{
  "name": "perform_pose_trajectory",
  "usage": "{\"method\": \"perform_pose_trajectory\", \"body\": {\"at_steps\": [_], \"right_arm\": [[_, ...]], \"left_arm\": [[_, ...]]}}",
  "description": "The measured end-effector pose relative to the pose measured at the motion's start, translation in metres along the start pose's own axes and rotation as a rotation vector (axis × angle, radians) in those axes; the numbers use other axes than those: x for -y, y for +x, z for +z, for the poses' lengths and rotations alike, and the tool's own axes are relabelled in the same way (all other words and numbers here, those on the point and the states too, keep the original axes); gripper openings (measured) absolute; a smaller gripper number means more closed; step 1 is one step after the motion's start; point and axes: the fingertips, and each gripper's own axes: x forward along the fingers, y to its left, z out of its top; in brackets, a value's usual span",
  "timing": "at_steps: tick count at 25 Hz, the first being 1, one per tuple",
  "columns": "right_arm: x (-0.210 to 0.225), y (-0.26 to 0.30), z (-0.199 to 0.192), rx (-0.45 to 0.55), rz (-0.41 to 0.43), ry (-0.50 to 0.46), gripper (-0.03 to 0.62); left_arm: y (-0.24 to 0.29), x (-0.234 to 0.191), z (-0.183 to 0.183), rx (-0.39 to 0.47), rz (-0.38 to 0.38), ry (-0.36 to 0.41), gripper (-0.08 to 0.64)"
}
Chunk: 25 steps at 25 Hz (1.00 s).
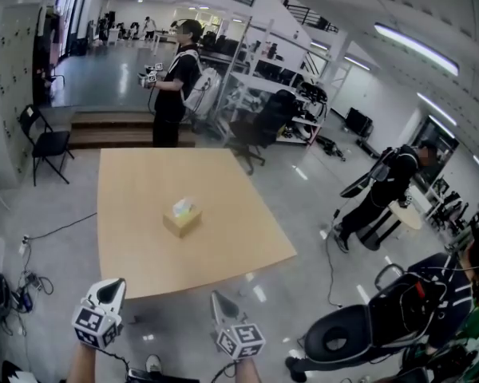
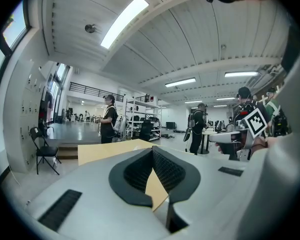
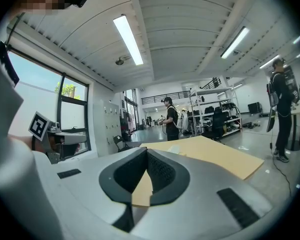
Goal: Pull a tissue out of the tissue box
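Observation:
A small tan tissue box [image 1: 182, 219] with a pale tissue sticking out of its top stands near the middle of the light wooden table [image 1: 144, 262]. Both grippers are held side by side over the floor, short of the table's near edge and well apart from the box. The left gripper [image 1: 110, 292] points toward the table; in the left gripper view its black pads [image 2: 162, 169] meet at the tip with nothing between them. The right gripper [image 1: 221, 303] is likewise shut and empty, as its pads [image 3: 160, 171] show in the right gripper view.
A person [image 1: 176, 78] holding grippers stands at the table's far end. A black folding chair [image 1: 46, 142] is at far left and an office chair [image 1: 263, 126] beyond the far right corner. Cables [image 1: 24, 278] lie on the floor at left. Another person [image 1: 383, 190] stands at right.

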Motion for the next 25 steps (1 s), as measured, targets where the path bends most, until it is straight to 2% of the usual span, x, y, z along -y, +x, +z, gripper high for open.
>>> {"method": "perform_pose_trajectory", "body": {"at_steps": [12,25], "right_arm": [[0.016,0.041,0.008,-0.004,-0.049,-0.011,0.011],[0.023,0.07,0.011,-0.005,-0.062,-0.023,0.011]], "left_arm": [[0.039,-0.03,0.008,0.002,-0.042,0.001,0.007],[0.066,-0.052,0.01,0.005,-0.052,-0.005,0.007]]}}
